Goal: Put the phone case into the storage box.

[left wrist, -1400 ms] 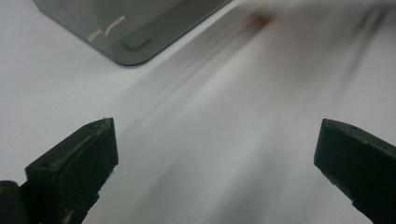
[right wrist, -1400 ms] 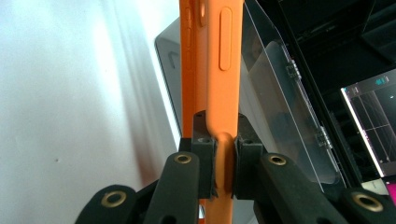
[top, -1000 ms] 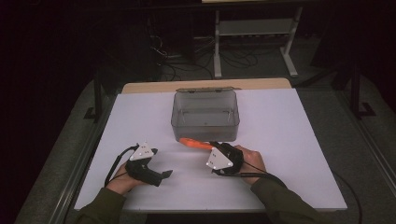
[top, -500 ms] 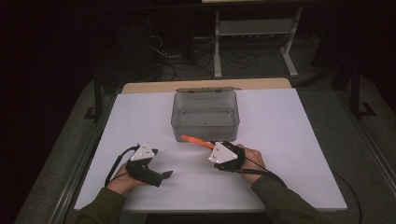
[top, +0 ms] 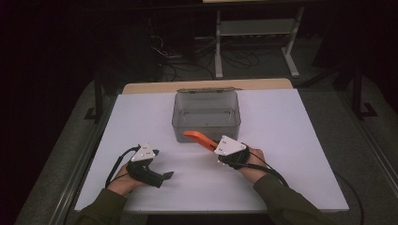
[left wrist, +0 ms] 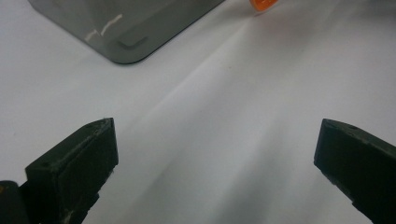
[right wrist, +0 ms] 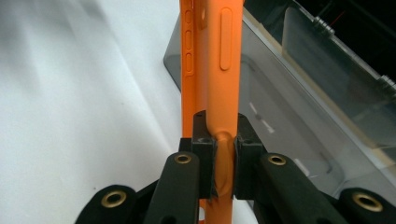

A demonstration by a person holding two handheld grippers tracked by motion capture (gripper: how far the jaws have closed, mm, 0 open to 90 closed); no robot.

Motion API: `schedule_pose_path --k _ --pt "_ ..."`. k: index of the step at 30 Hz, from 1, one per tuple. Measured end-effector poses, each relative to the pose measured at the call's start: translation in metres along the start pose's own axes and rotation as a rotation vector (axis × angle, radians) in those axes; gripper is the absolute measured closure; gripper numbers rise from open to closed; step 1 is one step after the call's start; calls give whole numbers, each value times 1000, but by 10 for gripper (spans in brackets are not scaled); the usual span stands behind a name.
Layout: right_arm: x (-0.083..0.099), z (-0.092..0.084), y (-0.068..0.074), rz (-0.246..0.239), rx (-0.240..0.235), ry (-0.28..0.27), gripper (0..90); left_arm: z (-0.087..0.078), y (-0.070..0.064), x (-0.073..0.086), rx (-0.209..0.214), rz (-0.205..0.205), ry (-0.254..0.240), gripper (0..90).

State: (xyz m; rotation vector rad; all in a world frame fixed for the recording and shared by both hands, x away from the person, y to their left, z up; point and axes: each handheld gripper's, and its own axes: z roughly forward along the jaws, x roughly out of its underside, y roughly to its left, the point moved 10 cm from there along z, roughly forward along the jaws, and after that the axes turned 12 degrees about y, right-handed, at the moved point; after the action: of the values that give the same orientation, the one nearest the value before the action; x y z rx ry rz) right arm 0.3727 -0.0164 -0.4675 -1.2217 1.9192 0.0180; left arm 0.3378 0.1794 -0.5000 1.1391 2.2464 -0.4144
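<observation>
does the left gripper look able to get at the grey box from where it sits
Probably yes. The left gripper stands open with nothing between its jaws, and bare white table lies between it and the clear grey box. The orange phone case is off toward the right gripper.

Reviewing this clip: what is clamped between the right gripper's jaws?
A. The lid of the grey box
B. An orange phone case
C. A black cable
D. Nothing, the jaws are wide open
B: in the right gripper view the right gripper pinches the orange phone case, denting its edge, beside the grey box.
</observation>
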Motion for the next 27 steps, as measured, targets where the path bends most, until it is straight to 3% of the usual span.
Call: schedule_pose_path --k 27 --pt "5 -1 -10 254 -206 -19 813 0 0 0 0 1 1 0"
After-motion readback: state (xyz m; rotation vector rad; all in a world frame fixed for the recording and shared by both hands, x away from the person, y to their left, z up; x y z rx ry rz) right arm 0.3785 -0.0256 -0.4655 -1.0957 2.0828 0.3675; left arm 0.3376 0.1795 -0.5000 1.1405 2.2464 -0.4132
